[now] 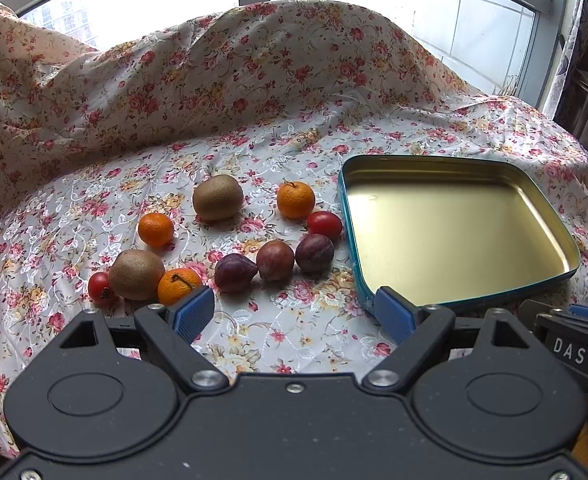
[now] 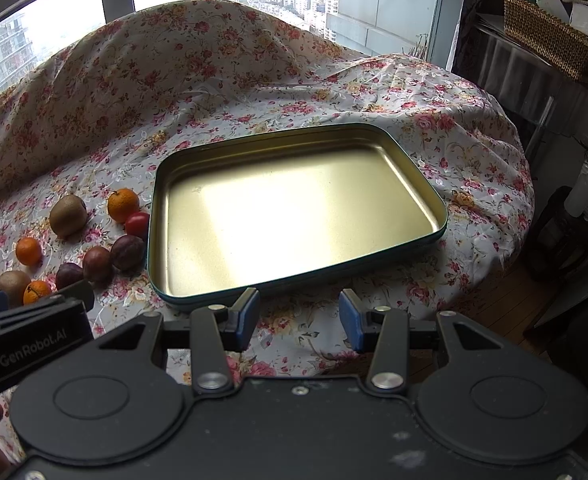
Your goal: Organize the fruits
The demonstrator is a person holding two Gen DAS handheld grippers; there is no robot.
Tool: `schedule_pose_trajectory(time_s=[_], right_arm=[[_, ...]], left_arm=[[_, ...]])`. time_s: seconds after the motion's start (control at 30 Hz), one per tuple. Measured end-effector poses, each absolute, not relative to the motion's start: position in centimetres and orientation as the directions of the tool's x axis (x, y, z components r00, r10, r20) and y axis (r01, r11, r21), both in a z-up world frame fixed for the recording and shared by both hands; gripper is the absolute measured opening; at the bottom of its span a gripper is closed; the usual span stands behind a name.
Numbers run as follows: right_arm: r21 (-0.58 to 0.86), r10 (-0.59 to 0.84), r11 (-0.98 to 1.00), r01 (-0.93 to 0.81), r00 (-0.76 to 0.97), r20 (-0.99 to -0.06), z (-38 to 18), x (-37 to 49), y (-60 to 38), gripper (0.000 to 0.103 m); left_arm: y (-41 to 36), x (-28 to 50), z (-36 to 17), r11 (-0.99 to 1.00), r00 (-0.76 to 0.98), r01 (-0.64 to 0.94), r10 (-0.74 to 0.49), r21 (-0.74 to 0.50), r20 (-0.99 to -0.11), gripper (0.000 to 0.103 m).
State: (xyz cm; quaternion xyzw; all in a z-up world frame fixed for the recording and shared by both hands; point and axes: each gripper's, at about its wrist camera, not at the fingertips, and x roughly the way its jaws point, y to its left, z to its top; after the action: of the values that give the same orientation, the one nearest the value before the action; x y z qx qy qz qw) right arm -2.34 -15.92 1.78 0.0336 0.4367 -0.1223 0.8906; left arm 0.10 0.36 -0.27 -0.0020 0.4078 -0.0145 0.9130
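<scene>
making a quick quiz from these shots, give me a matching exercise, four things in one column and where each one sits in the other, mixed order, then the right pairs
Things:
1. tin tray
2. tomato by the tray
3. three plums
4. left gripper

Places or states:
A. in a row, side by side, on the cloth
B. open, hovering near the fruit, holding nothing
C. right of the fruit, nothing in it
D. between a mandarin and a plum

Pairs: 1-C, 2-D, 3-A, 4-B
</scene>
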Motion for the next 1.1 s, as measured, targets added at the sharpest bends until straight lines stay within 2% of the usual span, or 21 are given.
schedule_pose_trajectory(time_s=[1.1], right_arm=[[-0.041, -0.185, 0.967, 0.25, 0.586, -0.789, 1.6, -2.29, -15.98, 0.046]], left_arm=[[0.37, 0.08, -0.62, 1.0, 0.659, 0.024, -0.021, -0.007, -0.752, 0.087]])
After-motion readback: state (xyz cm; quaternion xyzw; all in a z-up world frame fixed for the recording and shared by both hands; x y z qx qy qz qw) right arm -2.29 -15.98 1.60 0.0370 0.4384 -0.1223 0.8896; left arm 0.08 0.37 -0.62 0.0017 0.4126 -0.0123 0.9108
